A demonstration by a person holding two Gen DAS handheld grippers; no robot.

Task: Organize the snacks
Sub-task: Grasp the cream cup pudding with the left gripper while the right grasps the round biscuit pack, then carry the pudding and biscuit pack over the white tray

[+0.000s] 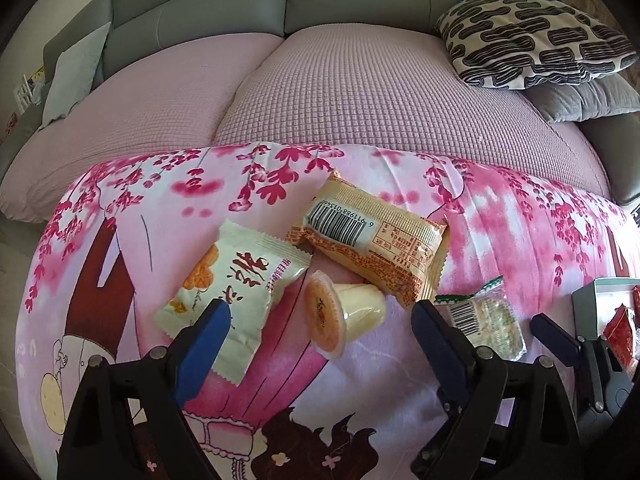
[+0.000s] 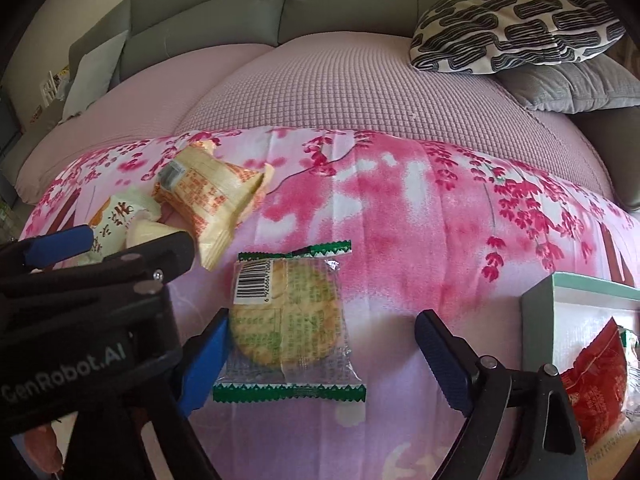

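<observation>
My left gripper (image 1: 322, 316) stands open over a pink floral blanket (image 1: 500, 220). A small jelly cup (image 1: 344, 312) lies on its side between its blue fingers, untouched. The left finger overlaps a white snack packet (image 1: 232, 292). A tan packet with a barcode (image 1: 372, 240) lies just beyond the cup. My right gripper (image 2: 324, 332) is open around a clear round-cracker packet with green ends (image 2: 288, 320). Its left finger is at the packet's edge and the right finger stands well clear. The left gripper (image 2: 120, 246) shows at the left of the right wrist view.
A pale teal box (image 2: 538, 312) stands at the right edge of the blanket with a red packet (image 2: 596, 392) inside. Behind the blanket lie lilac sofa cushions (image 2: 360, 92), a black-and-white patterned pillow (image 2: 516, 24) and a grey pillow (image 2: 572, 88).
</observation>
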